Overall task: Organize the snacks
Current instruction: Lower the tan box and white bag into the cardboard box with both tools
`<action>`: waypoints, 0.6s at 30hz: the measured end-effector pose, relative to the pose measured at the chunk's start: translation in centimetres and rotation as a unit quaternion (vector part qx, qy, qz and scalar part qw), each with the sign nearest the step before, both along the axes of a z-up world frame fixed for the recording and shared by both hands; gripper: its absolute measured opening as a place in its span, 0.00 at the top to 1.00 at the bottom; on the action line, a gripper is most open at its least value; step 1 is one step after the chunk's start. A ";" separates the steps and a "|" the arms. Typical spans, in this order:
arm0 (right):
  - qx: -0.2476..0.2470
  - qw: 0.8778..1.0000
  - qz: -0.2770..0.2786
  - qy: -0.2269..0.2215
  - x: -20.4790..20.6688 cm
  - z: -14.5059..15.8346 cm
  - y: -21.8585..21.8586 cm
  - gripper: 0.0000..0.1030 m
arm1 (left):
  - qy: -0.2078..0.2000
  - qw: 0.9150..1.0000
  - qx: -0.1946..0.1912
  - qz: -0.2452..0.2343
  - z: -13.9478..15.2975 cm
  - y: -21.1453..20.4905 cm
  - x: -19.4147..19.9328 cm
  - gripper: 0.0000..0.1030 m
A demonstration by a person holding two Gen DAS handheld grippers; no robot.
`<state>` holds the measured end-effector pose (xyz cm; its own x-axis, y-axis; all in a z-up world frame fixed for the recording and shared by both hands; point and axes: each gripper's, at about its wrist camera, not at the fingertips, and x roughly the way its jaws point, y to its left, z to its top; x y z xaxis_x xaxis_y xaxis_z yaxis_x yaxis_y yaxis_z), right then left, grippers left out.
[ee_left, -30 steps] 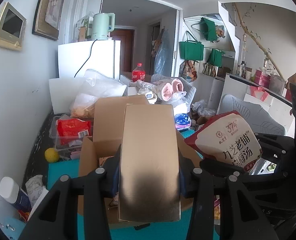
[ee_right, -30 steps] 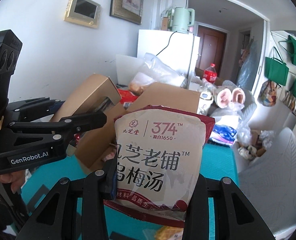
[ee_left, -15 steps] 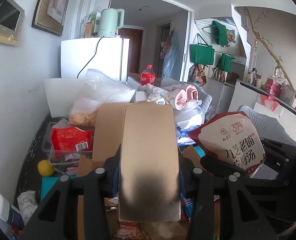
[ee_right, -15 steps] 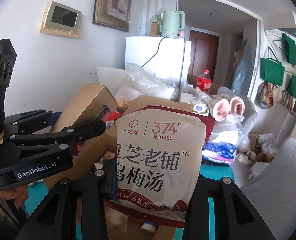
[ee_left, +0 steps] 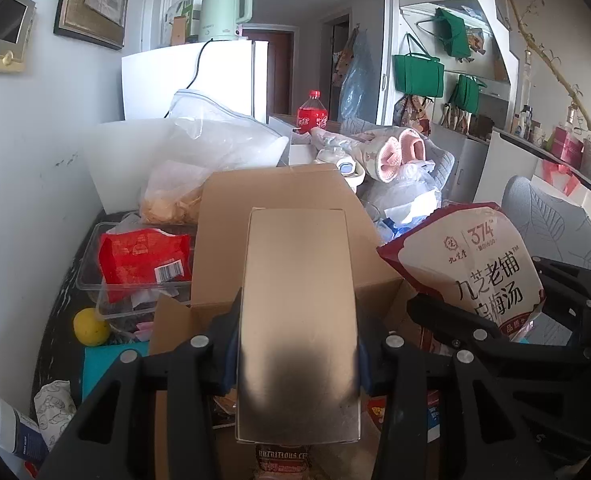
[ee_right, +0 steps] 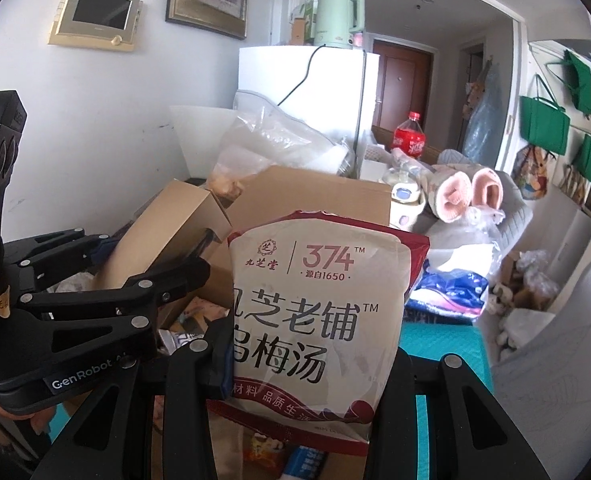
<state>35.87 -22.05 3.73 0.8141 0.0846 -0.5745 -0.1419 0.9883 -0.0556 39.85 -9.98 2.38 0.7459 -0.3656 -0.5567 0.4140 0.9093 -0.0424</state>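
Note:
My left gripper (ee_left: pixel 298 344) is shut on a plain golden-tan box (ee_left: pixel 298 320), held over the open cardboard carton (ee_left: pixel 279 216). In the right wrist view the same tan box (ee_right: pixel 167 232) shows at the left, clamped in the left gripper (ee_right: pixel 163 276). A white and dark red snack bag (ee_right: pixel 315 312) printed "374" is clamped in my right gripper (ee_right: pixel 299 356), also above the carton (ee_right: pixel 315 192). From the left wrist view that snack bag (ee_left: pixel 479 268) hangs at the right. Packets lie inside the carton below both grippers.
A clear tray with a red packet (ee_left: pixel 143 256) and a yellow fruit (ee_left: pixel 91 326) sit left of the carton. Behind are a large plastic bag (ee_left: pixel 215 148), a cola bottle (ee_left: pixel 312 114) and a white fridge (ee_left: pixel 199 76). A teal table surface (ee_right: pixel 439 344) shows at right.
Both grippers moved forward and slightly down with their loads. The carton's opening now lies directly beneath them, and the teal table in front has dropped out of the left wrist view.

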 end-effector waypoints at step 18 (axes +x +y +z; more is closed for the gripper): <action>-0.010 0.998 0.002 0.069 2.7 -3.8 0.8 0.62 | 0.059 0.996 0.058 0.012 -4.0 -0.5 2.9 0.57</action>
<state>38.57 -21.25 -0.10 0.7268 0.0749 -0.6827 -0.1542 0.9865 -0.0559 42.79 -10.52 -1.60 0.6797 -0.2767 -0.6793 0.3911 0.9202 0.0165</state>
